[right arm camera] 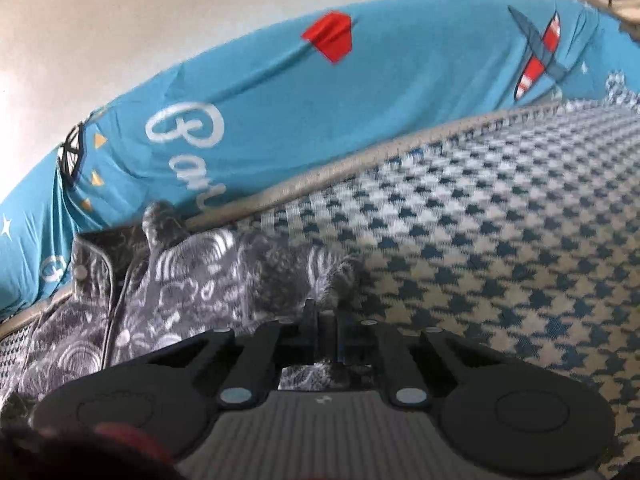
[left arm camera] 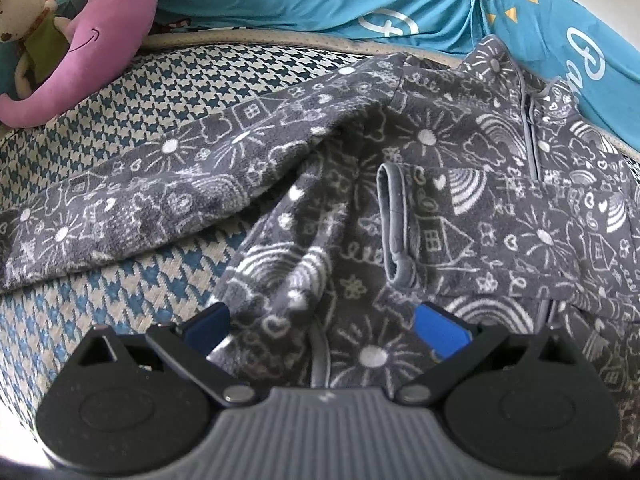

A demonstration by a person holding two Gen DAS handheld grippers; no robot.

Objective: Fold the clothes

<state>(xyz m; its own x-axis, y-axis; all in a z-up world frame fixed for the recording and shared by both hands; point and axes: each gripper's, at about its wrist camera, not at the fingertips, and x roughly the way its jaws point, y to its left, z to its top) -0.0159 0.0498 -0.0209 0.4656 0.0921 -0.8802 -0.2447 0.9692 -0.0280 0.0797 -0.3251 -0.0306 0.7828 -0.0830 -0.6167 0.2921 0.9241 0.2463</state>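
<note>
Left gripper (left arm camera: 320,328): fingers apart, poised over hem of grey fleece top (left arm camera: 460,216), gripping nothing. Top lies front-up on houndstooth bed (left arm camera: 160,92); one sleeve outstretched, other crossing chest. Right gripper (right arm camera: 322,320): fingers clamped on fleece edge, seemingly steering fold.

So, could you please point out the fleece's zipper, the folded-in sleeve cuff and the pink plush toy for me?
zipper (left arm camera: 531,136): left wrist view, mid-track below the collar.
sleeve cuff (left arm camera: 394,220): left wrist view, grey binding at its edge.
pink plush toy (left arm camera: 104,36): left wrist view, its smiling face.
</note>
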